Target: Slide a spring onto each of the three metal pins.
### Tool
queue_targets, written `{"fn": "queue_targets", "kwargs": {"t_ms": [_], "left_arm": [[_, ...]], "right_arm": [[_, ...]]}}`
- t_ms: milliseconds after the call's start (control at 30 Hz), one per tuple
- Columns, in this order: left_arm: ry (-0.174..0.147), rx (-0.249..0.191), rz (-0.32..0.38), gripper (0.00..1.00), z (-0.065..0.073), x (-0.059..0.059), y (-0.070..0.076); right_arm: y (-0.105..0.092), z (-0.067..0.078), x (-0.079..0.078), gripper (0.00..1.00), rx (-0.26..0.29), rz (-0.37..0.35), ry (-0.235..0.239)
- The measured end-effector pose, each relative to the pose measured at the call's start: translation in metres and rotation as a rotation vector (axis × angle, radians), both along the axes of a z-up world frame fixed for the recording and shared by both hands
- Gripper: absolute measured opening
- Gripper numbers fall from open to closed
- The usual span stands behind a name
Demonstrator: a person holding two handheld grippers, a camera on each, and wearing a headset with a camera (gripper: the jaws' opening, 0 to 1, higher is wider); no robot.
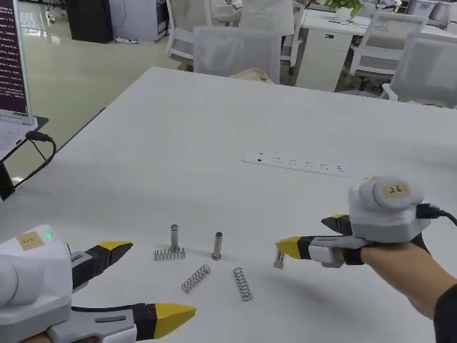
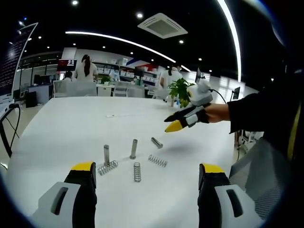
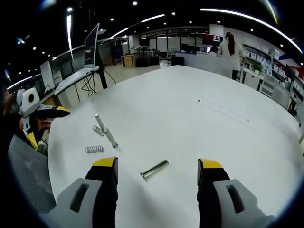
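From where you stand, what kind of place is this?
Probably an open-plan office: mesh office chairs stand behind the white table, a power strip lies on it, and the ceiling has strip lights and an air vent.

A: How do the pins stand?
B: All short grey metal. The left pin (image 1: pixel 174 237) and middle pin (image 1: pixel 217 245) stand upright on the desk (image 1: pixel 214 143). The right pin (image 1: pixel 279 259) lies flat, apart from them.
A: And the springs?
B: Small coils, all lying loose. The left spring (image 1: pixel 169 254) lies at the left pin's foot. The middle spring (image 1: pixel 196 279) and right spring (image 1: pixel 242 283) lie in front of the middle pin.
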State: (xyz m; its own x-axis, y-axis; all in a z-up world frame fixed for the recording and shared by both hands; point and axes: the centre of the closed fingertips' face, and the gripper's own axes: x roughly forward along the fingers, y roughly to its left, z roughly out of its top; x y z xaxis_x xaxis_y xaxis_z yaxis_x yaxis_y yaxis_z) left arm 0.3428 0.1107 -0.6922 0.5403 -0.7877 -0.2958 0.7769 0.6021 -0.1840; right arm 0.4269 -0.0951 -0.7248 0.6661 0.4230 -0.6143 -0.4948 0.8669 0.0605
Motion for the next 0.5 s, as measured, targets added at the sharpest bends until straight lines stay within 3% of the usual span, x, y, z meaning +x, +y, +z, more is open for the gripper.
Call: {"fn": "queue_targets", "kwargs": {"t_ms": [500], "left_arm": [[0.004, -0.006, 0.0, 0.85, 0.0, 0.0, 0.0]], "right_arm": [[0.009, -0.025, 0.011, 0.5, -0.044, -0.027, 0.069]]}}
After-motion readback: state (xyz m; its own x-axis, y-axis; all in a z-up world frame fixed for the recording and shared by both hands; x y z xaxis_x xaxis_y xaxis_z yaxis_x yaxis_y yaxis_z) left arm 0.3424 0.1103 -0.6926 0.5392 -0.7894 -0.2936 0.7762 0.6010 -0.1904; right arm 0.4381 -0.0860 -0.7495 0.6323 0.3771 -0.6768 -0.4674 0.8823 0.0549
